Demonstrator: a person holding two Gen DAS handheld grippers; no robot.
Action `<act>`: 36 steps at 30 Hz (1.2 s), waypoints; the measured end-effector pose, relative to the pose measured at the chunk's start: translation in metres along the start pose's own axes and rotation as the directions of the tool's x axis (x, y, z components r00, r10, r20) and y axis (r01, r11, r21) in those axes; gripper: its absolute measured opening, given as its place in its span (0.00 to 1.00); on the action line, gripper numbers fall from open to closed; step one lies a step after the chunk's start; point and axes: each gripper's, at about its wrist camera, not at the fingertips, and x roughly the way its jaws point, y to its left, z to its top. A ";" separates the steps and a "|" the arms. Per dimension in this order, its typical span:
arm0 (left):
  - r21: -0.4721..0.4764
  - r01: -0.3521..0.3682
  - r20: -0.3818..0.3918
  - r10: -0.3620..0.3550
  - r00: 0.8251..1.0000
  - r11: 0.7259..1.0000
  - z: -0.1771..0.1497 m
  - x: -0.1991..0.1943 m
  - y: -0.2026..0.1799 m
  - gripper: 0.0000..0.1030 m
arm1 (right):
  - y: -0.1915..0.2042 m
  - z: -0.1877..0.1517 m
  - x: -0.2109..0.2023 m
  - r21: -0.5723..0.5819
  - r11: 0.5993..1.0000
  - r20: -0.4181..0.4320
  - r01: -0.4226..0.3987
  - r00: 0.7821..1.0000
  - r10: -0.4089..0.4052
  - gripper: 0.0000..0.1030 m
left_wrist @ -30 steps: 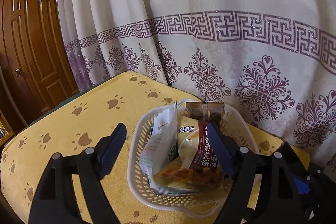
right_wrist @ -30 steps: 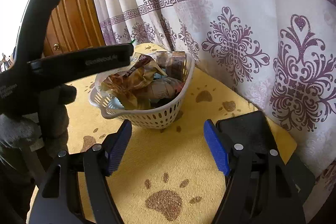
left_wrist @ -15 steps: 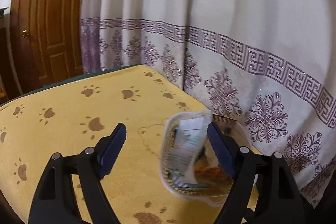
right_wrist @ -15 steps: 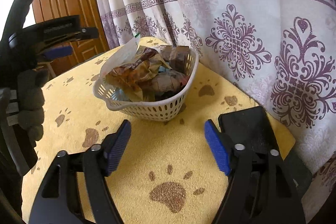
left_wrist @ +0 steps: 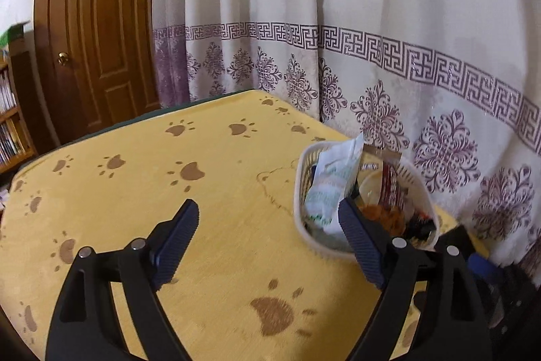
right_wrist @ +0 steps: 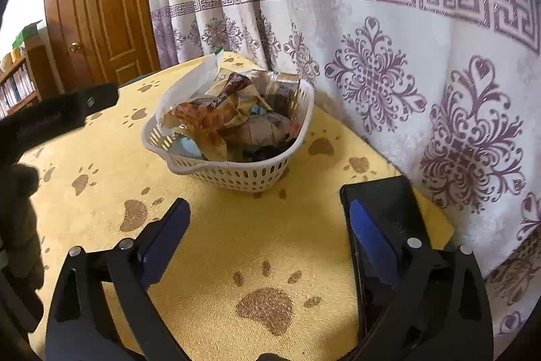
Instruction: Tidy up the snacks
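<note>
Both the left gripper (left_wrist: 267, 235) and right gripper (right_wrist: 267, 232) are hanging spread and empty, the snacks (right_wrist: 230, 114) sitting piled in the basket (right_wrist: 236, 173) ahead of the right fingers, so organizing is looking essentially done.

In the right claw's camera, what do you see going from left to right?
Bookshelf → door → basket of snacks → black phone → curtain.
</note>
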 end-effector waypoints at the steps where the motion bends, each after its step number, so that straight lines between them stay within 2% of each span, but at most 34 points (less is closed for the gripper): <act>1: 0.008 -0.008 0.006 0.008 1.000 1.000 -0.002 -0.003 -0.001 0.83 | 0.002 0.001 -0.002 -0.006 1.000 0.005 0.018 1.000 -0.018 0.96; 6: 0.061 -0.071 0.036 0.069 0.997 0.996 -0.011 -0.018 -0.006 0.86 | 0.009 0.003 -0.009 -0.043 0.992 0.033 0.118 0.993 -0.116 0.97; 15: 0.072 -0.136 0.037 0.134 0.990 0.988 -0.024 -0.027 -0.004 0.89 | 0.018 0.004 -0.015 -0.077 0.979 0.050 0.187 0.982 -0.184 0.97; 23: 0.084 -0.173 0.042 0.170 0.985 0.981 -0.032 -0.034 -0.003 0.95 | 0.023 0.009 -0.011 -0.121 0.946 0.056 0.302 0.953 -0.297 0.97; 30: 0.169 -0.245 0.060 0.238 0.969 0.955 -0.042 -0.033 -0.017 0.95 | 0.021 0.010 -0.011 -0.123 0.939 0.059 0.321 0.947 -0.316 0.97; 36: 0.177 -0.238 0.043 0.234 0.971 0.955 -0.047 -0.029 -0.022 0.95 | 0.017 0.010 -0.010 -0.114 0.933 0.065 0.341 0.940 -0.336 0.97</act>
